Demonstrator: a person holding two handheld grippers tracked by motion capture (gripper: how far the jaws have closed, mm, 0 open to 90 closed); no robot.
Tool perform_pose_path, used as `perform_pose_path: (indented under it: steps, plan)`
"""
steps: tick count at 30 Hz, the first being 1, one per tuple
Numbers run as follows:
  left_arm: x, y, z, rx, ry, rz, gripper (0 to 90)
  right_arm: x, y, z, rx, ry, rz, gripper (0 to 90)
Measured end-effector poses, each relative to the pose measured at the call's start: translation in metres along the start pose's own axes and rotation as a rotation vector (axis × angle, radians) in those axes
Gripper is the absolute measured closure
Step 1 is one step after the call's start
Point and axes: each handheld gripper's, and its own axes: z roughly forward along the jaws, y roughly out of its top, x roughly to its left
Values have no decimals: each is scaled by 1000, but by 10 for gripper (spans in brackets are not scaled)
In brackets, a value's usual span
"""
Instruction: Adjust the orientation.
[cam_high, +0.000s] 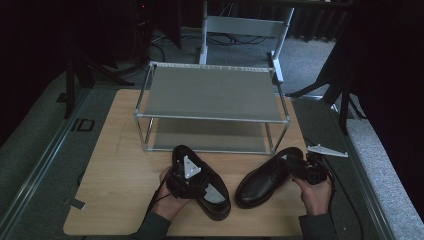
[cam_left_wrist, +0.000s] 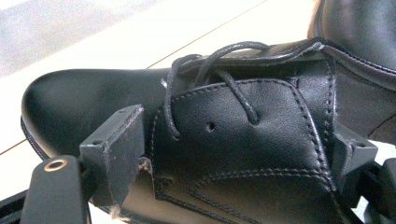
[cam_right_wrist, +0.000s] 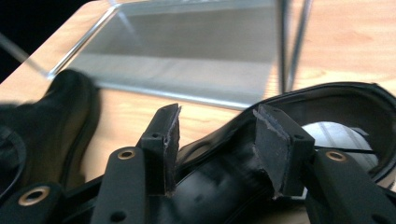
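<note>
I have 2 black shoes on the table (cam_high: 120, 165) in front of the rack (cam_high: 210, 95). My left gripper (cam_high: 186, 181) is clamped across the laced middle of the left shoe (cam_high: 202, 182), toe toward the rack. My right gripper (cam_high: 306, 170) straddles the heel rim of the right shoe (cam_high: 267, 177) (jaws apart, not pressing), its long axis running slantwise, heel nearest the rack's lower shelf (cam_high: 210, 135)

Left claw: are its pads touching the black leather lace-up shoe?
Touching. In the left gripper view the left claw straddles the laced upper of the black leather lace-up shoe, and both pads press against the leather with no gap.
</note>
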Motion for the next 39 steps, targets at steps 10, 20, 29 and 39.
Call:
perform_pose_path:
  steps: [10, 20, 29, 39]
  plan:
    - [-1, 0, 1, -1, 3, -1, 199, 43, -54, -17, 68, 41, -289, 693]
    - [-1, 0, 1, -4, 2, -4, 198, 59, -101, -7, 261, 53, -395, 889]
    - [-1, -1, 2, -6, 1, -7, 197, 75, -99, 29, 296, 88, -461, 892]
    - [-1, -1, 2, -4, -1, -3, 196, 90, -68, 67, 210, 94, -492, 894]
